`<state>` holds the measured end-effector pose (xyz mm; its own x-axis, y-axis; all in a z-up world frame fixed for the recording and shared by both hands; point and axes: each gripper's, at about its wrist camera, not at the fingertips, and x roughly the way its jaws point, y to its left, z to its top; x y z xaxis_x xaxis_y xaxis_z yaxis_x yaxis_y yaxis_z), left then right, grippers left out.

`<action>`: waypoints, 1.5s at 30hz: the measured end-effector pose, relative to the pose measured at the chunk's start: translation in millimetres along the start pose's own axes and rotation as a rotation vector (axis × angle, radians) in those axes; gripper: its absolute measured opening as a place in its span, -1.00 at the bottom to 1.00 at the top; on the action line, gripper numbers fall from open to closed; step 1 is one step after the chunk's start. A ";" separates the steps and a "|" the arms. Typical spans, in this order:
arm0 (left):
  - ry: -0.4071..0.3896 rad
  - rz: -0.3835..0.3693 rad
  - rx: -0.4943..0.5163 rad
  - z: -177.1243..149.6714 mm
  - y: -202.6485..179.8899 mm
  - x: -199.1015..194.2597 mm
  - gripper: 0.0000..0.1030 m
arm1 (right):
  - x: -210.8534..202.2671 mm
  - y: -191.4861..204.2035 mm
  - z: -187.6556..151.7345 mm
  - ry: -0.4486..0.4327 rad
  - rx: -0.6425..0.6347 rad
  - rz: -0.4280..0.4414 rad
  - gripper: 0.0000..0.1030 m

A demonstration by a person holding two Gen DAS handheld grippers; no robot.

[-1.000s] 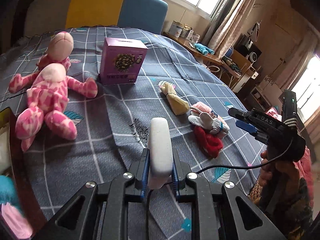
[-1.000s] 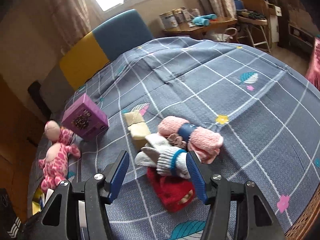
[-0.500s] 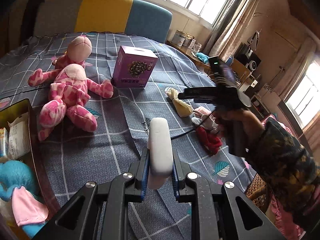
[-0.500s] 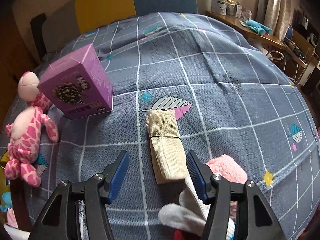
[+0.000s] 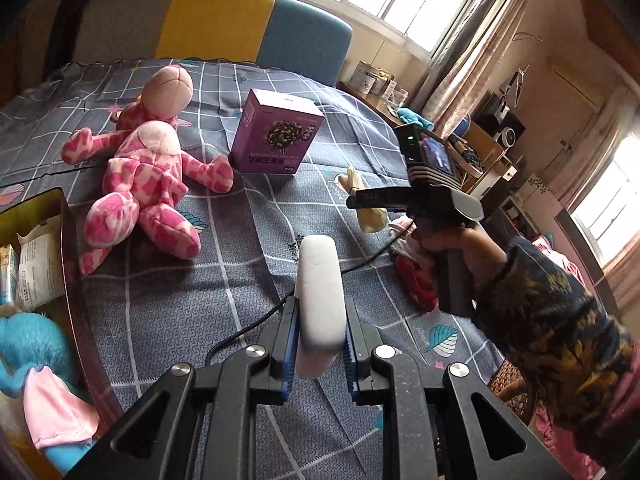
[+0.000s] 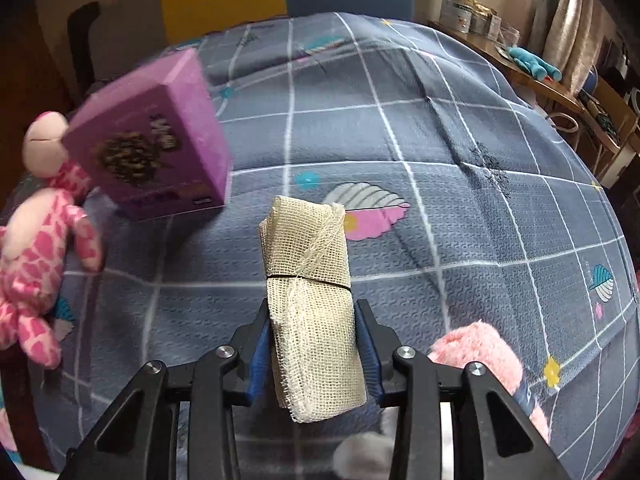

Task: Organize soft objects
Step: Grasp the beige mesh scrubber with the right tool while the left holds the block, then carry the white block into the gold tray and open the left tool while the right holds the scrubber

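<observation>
Left gripper (image 5: 319,354) clamps smooth white pad (image 5: 320,292) | right gripper (image 6: 314,354) closing round coarse-mesh beige roll (image 6: 312,300)

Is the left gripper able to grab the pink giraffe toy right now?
Probably not yet. The left gripper is shut on a white sponge, so its jaws are full, though the pink giraffe toy lies uncovered on the bedspread.

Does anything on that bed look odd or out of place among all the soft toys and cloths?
One thing: the purple box standing upright on the bedspread beside the pink plush toy. It is a stiff carton among soft things. Nothing looks spilled or torn; the gauze roll is neatly banded.
</observation>
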<state>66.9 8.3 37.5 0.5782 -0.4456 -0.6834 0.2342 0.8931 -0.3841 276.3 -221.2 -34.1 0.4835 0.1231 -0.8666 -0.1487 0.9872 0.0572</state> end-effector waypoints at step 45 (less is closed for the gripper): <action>-0.158 0.061 -0.004 4.3 -2.8 -70.4 -0.64 | -37.2 99.4 -147.0 -0.158 -0.328 0.064 -0.13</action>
<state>28.9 37.4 89.3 0.7071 -0.3748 -0.5996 0.1916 0.9178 -0.3478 116.7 -142.5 -69.0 0.5876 0.2228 -0.7778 -0.4392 0.8952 -0.0754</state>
